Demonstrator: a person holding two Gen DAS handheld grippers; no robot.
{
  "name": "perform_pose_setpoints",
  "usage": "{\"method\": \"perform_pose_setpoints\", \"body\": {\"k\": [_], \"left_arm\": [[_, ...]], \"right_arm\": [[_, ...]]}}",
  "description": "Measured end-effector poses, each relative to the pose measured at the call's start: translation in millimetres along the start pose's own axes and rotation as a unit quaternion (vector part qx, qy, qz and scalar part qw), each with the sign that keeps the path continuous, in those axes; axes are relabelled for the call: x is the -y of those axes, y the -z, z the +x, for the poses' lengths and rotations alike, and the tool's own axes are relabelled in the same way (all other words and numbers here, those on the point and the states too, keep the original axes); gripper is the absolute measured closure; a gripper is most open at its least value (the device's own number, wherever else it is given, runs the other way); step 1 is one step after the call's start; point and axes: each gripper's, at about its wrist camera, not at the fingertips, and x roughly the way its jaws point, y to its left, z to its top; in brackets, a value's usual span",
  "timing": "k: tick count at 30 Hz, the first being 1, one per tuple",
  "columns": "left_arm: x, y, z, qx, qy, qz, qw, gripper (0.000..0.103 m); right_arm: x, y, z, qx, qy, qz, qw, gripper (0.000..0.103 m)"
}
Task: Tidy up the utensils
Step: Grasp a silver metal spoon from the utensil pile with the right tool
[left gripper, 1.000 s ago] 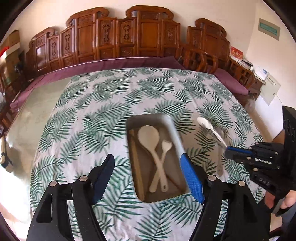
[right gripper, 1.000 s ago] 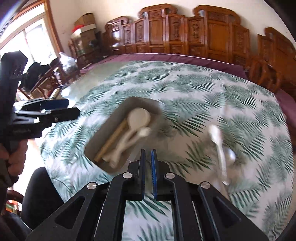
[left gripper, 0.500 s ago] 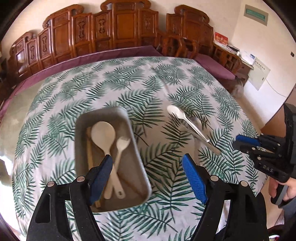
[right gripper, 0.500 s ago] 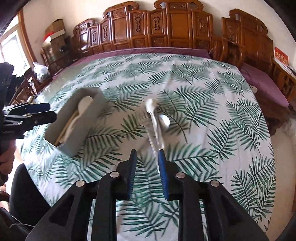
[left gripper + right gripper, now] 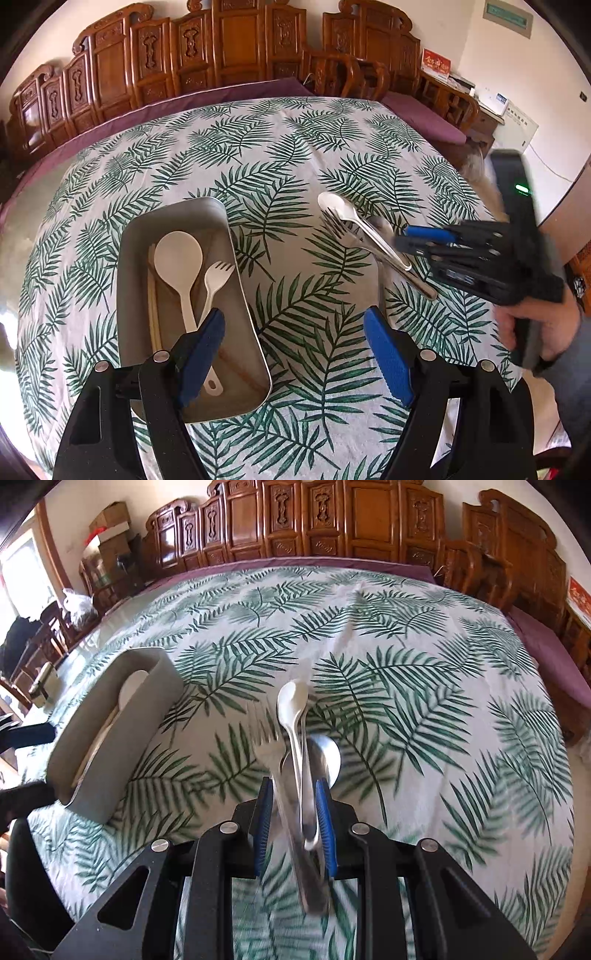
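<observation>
A grey tray (image 5: 192, 208) on the leaf-print cloth holds a white spoon (image 5: 178, 254), a white fork (image 5: 218, 275) and wooden chopsticks (image 5: 153, 314). My left gripper (image 5: 293, 321) hangs open above the tray's right wall, gripping nothing. To the tray's right lies a bundle of metal utensils: a spoon (image 5: 291, 701), a fork (image 5: 267, 751) and a second spoon (image 5: 327, 755). My right gripper (image 5: 293, 786) stands narrowly open astride their handles. The pads do not clearly press on them. From the left wrist, the right gripper (image 5: 406, 240) shows low over the handles.
Carved wooden chairs (image 5: 236, 48) ring the round table's far side, with a purple undercloth (image 5: 221, 98) showing at the rim. A person's hand (image 5: 535, 328) grips the right tool. Boxes and bags (image 5: 81, 605) sit at the far left.
My right gripper swung from over the tray to the metal utensils, came down and parted its jaws around the handles. The left gripper drifted right, so the tray now sits under its left finger.
</observation>
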Motion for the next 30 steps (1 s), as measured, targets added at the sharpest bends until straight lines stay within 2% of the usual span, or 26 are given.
{"method": "perform_pose_setpoints", "body": {"k": [2,9,13,16,19,23,30], "left_arm": [[1.9,-0.8,0.6,-0.001,0.0,0.003,1.0,0.029],[3.7,3.1,2.5,-0.005,0.006,0.003,1.0,0.029],[7.6,3.4,8.0,-0.01,0.008,0.008,0.9999,0.029],[10.7,2.3,9.5,-0.009,0.009,0.009,0.9999,0.029],[12.6,1.3,10.1,-0.008,0.008,0.009,0.9999,0.029],[15.7,1.8,16.0,-0.014,0.004,0.012,0.9998,0.029],[22.4,2.7,31.7,-0.028,0.002,0.013,0.9995,0.029]], "right_arm": [[2.0,-6.1,12.9,-0.011,0.002,0.003,1.0,0.083],[7.7,-2.2,24.5,-0.032,0.023,0.013,0.999,0.086],[17.4,5.8,24.8,-0.036,0.017,0.037,0.999,0.085],[23.8,7.3,24.2,-0.037,-0.003,0.055,0.998,0.089],[23.0,7.5,20.8,-0.038,-0.016,0.049,0.998,0.093],[23.0,8.8,10.5,-0.027,-0.023,0.048,0.998,0.093],[31.5,19.6,-17.3,-0.002,-0.012,0.045,0.999,0.093]]}}
